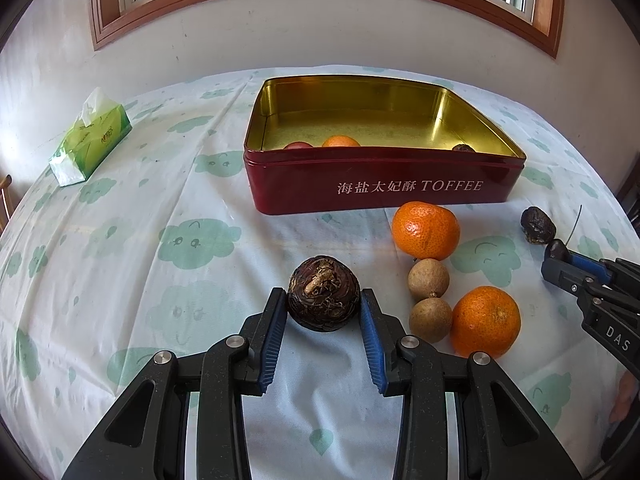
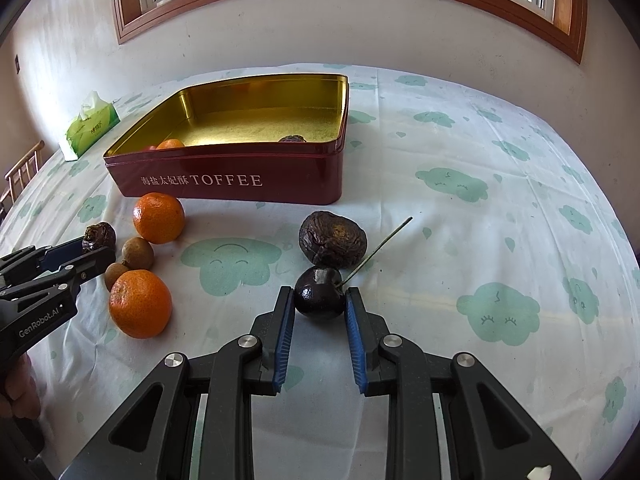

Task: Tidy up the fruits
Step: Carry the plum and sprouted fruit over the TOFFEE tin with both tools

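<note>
A red toffee tin (image 1: 380, 184) with a gold inside stands open on the table and holds an orange (image 1: 341, 142), a red fruit and a dark fruit. My left gripper (image 1: 325, 300) is shut on a dark brown wrinkled fruit (image 1: 323, 298) on the cloth. My right gripper (image 2: 320, 300) is shut on a small dark cherry (image 2: 319, 298) with a long stem. A wrinkled dark fruit (image 2: 333, 239) lies just beyond it. Two oranges (image 1: 426, 230) (image 1: 486, 321) and two longans (image 1: 429, 279) lie between the grippers.
A green tissue pack (image 1: 90, 140) lies at the far left of the table. The table has a white cloth with green cloud prints. A wall with a wooden window frame stands behind. A wooden chair (image 2: 24, 172) shows at the left edge.
</note>
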The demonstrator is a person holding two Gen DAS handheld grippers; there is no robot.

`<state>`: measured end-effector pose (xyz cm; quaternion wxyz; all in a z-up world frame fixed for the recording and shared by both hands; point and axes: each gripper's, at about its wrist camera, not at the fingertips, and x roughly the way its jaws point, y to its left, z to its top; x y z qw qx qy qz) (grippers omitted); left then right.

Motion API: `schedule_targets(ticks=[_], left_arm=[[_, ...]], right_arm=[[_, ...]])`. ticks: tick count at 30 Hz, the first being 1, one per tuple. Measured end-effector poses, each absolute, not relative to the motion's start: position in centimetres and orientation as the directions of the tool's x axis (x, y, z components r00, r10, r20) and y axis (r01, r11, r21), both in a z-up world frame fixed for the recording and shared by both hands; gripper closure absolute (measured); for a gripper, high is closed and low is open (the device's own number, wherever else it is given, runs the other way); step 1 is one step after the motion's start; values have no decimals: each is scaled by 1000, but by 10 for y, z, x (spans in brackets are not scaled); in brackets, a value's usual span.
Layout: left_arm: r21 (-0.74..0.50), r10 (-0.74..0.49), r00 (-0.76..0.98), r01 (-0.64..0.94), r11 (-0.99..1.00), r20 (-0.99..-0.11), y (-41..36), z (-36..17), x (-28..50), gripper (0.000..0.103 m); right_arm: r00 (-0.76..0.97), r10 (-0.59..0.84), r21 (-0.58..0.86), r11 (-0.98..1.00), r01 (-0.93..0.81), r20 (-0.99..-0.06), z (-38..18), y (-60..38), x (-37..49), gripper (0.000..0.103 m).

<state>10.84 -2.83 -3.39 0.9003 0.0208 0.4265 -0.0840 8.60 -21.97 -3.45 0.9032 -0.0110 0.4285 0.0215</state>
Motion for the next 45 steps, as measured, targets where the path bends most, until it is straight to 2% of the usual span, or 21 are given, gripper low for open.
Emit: schedule_targets(ticks=[23, 36, 45], left_arm=[[-50, -142, 662, 156, 987, -736, -18, -7, 97, 65], [-58, -165, 706, 174, 983, -689, -20, 29, 139, 65], [-65, -177, 697, 185, 981, -695, -29, 31, 173, 65]], right_arm=[[674, 67, 27, 997, -70, -736, -7, -214, 71, 79], [706, 91, 10, 993, -118, -703, 25, -203, 116, 79], [696, 107, 10, 990, -142, -710, 26, -193, 151, 79]])
